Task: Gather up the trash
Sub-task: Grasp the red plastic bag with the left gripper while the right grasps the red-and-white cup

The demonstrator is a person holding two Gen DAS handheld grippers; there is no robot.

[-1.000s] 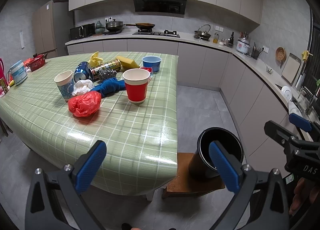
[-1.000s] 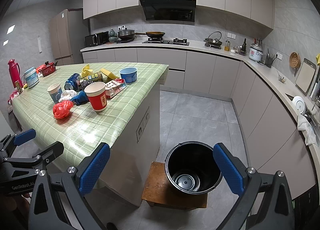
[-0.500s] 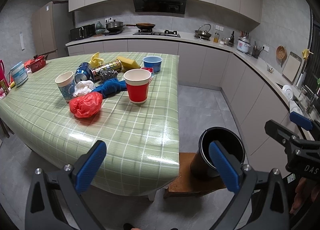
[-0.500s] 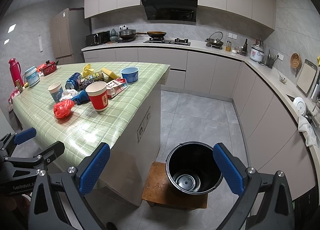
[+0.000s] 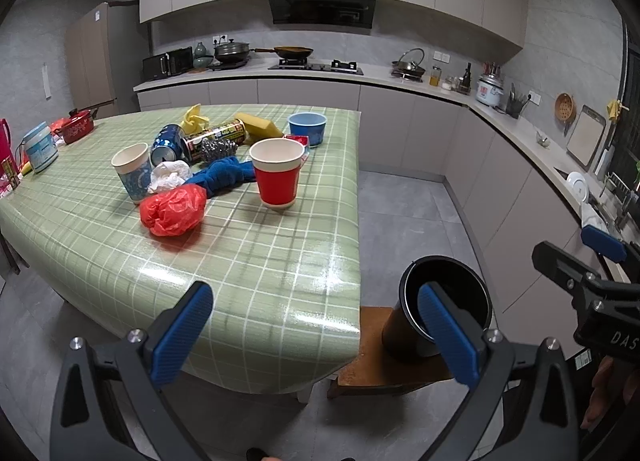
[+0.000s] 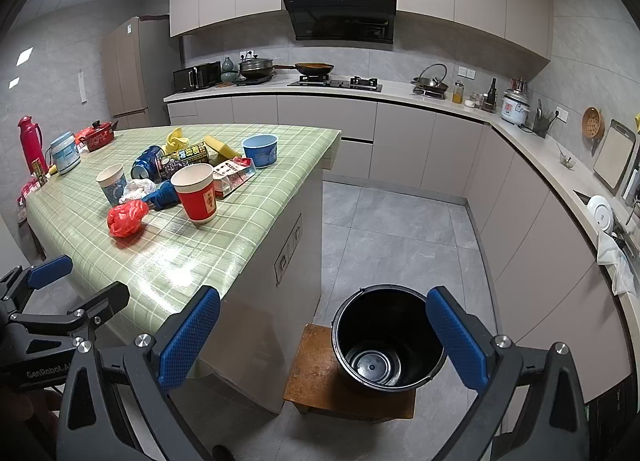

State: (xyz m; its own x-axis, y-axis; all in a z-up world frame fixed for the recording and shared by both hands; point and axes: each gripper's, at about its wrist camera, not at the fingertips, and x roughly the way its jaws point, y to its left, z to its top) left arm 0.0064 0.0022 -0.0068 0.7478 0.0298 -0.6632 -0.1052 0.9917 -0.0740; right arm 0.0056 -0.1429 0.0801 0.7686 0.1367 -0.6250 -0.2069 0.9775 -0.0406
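Trash lies on the green checked table (image 5: 260, 269): a crumpled red plastic bag (image 5: 174, 209), a red paper cup (image 5: 277, 173), a blue paper cup (image 5: 132, 172), white crumpled paper (image 5: 169, 176), a blue rag (image 5: 224, 177), two cans (image 5: 188, 141), a blue bowl (image 5: 307, 128). A black bin (image 6: 386, 337) stands empty on a wooden stool (image 6: 316, 385) beside the table. My left gripper (image 5: 316, 333) is open and empty, before the table's near edge. My right gripper (image 6: 320, 341) is open and empty, above the bin and stool.
Kitchen counters (image 6: 520, 149) run along the back and right walls, with a stove (image 6: 336, 81) and a sink area. A red pot (image 5: 78, 129), a white tub (image 5: 40, 145) and a red thermos (image 6: 30, 143) stand at the table's far left. Grey tiled floor (image 6: 392, 229) lies between table and counters.
Both grippers have drifted slightly forward toward the table and bin. Both stay open and empty. Nothing on the table has moved.
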